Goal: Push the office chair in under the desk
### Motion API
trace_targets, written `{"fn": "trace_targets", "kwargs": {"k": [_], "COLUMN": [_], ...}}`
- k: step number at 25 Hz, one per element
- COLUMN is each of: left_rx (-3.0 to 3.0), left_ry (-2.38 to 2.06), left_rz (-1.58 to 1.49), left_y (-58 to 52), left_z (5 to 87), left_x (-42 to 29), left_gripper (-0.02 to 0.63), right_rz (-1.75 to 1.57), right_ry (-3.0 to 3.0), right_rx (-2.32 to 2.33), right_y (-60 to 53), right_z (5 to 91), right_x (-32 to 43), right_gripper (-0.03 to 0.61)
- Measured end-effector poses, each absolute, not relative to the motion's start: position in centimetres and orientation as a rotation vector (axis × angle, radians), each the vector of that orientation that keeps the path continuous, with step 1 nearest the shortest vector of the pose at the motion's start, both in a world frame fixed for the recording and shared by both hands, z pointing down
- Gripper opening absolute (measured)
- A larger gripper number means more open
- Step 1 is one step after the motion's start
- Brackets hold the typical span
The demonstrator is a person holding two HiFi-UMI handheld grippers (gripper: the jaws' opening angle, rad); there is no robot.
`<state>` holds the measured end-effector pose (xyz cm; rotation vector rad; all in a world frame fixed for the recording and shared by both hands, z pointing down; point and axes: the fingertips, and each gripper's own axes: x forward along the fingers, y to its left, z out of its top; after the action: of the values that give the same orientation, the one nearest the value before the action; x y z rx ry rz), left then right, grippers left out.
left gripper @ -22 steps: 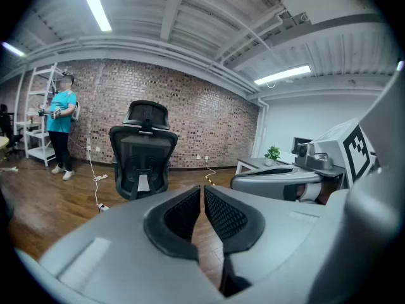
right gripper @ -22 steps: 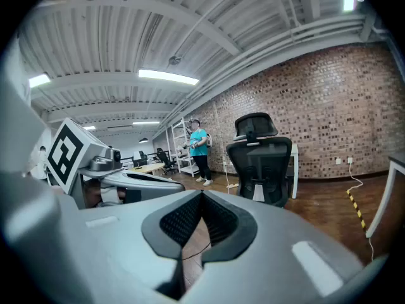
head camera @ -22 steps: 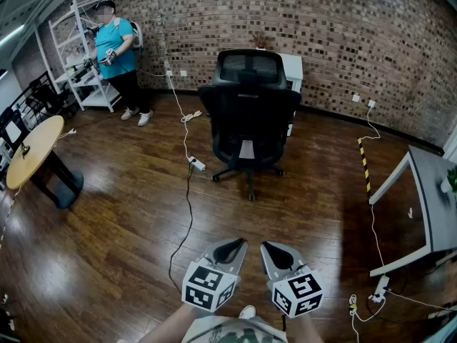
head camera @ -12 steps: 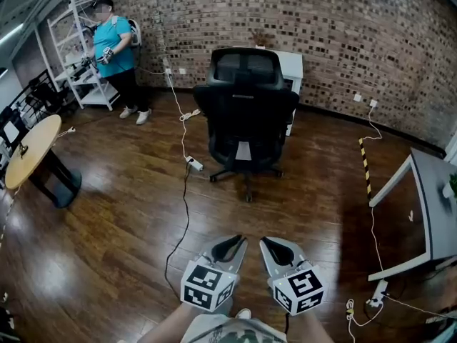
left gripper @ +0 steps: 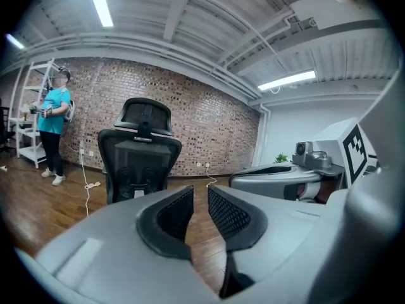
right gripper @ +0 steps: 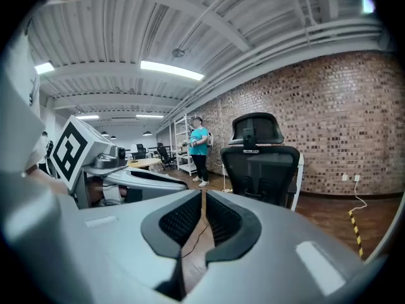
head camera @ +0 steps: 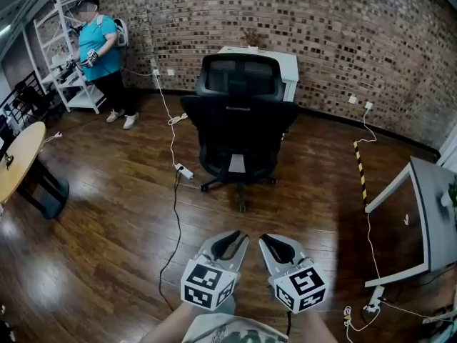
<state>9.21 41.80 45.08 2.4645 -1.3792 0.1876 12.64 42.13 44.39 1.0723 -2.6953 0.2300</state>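
Office chair [head camera: 239,131]: black, standing on the dark wood floor [head camera: 107,213] just in front of the white desk [head camera: 277,59], back and headrest turned this way, seat not yet under the desktop. Looms nearer and larger in the head view than half a second ago, shifted a little left. More of the desk's top showing above the headrest than before.

Left gripper [head camera: 230,244]: held low in the foreground, well apart from the chair and aimed at it. Jaws set a narrow gap apart, nothing between them.

Right gripper [head camera: 278,248]: just beside the left one, aimed the same way. Jaws drawn together at the tips, holding nothing. Both sitting at the same spot at the bottom of the head view as earlier.

Power strip [head camera: 183,171]: lying on the floor just left of the chair's base, with a black cable [head camera: 176,206] trailing from it toward the foreground.

Person in a teal shirt [head camera: 96,56]: standing by the white shelf [head camera: 61,56], further toward the left edge than before.

Round wooden table [head camera: 18,166]: slid leftward too, now partly cut off by the frame.

Grey table [head camera: 432,206]: at the right edge, well apart from the chair.
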Motion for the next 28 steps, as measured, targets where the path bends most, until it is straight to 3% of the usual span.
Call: {"fn": "trace_targets", "kwargs": {"k": [15, 28], "left_rx": [2.539, 2.615], "left_ry": [-1.324, -1.351], "left_rz": [0.140, 0.134], "left_y": [28.2, 20.7], "left_z": [42.7, 41.4], "left_x": [1.3, -1.1], "left_gripper": [0.083, 0.114], "right_rz": [0.182, 0.072], "right_ry": [-2.669, -2.670], "right_rx": [1.160, 1.197], "right_y": [28.3, 20.7], "right_z": [41.9, 40.5], "right_x": [5.1, 5.3], "right_gripper": [0.031, 0.091]}}
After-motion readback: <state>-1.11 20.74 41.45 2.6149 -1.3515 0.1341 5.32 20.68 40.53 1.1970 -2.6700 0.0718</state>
